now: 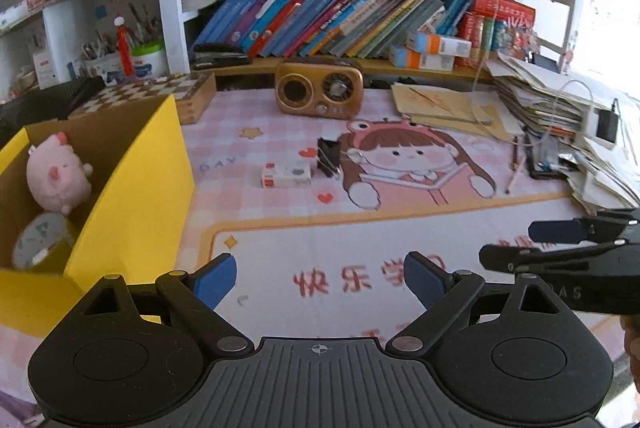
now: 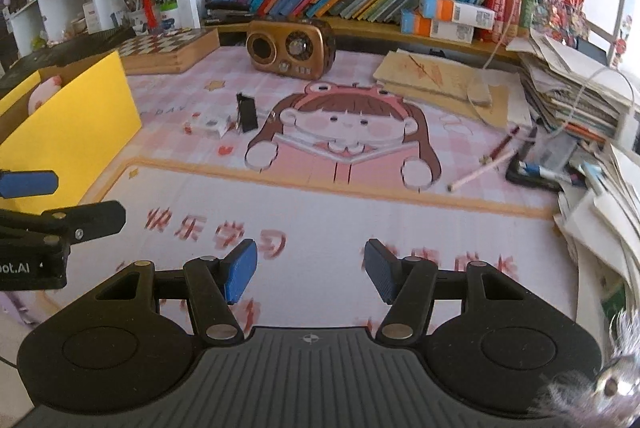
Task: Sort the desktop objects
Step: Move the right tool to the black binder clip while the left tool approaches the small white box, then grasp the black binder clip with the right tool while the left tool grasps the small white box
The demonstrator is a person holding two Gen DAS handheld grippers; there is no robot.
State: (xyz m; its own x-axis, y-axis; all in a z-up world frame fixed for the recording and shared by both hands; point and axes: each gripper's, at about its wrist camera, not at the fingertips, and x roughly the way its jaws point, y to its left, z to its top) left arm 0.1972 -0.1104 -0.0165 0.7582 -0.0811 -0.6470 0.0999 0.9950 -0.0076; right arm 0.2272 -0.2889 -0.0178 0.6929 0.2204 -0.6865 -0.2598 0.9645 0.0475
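Both grippers, left gripper (image 1: 318, 278) and right gripper (image 2: 306, 270), are hovering with fingers apart, holding nothing; the eraser (image 1: 286, 175) and binder clip (image 1: 329, 156) are lying mid-mat (touching), so grabbing one is risking knocking the other, away from the yellow box (image 1: 132, 188)

A child's study corner at home: shelf of books (image 1: 320, 16), cartoon mat (image 1: 400, 220) on the counter, pig toy (image 1: 56, 172), pencil cups (image 1: 120, 60).

A brown retro radio (image 1: 319, 89) stands below leaning books (image 1: 320, 14), beside a chessboard box (image 1: 168, 96).
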